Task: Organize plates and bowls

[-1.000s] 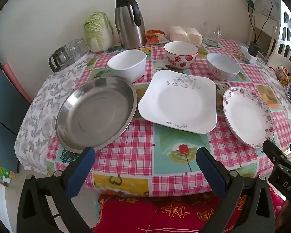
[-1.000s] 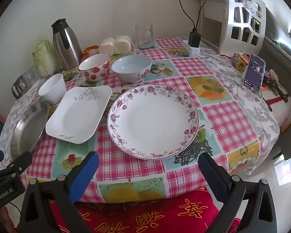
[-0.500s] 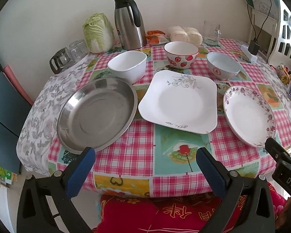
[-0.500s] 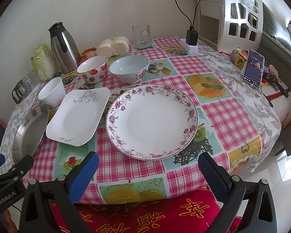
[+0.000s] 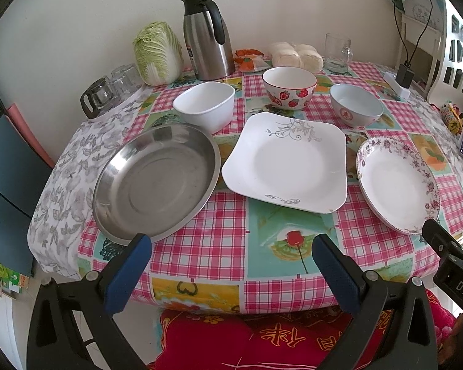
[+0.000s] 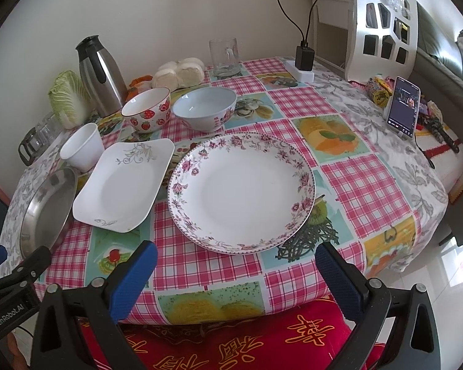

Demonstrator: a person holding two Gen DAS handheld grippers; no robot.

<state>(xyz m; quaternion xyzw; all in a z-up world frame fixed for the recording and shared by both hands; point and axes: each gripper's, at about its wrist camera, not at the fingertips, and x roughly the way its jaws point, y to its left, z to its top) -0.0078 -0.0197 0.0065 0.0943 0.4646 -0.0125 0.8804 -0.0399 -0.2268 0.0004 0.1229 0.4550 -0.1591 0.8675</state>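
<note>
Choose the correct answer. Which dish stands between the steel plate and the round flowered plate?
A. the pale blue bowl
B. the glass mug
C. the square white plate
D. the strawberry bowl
C: the square white plate lies in the front row with the steel plate on its left and the round flowered plate on its right.

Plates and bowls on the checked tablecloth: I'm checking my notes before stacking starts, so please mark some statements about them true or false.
1. The round stainless steel plate lies left of the white square plate. True.
2. The strawberry-patterned bowl sits inside the pale blue bowl. False: they stand side by side, apart.
3. The left gripper holds the floral-rimmed round plate. False: its jaws are open and empty, short of the table.
4. The right gripper is open and holds nothing. True.
5. The white square bowl is upside down. False: it stands upright, empty.
</note>
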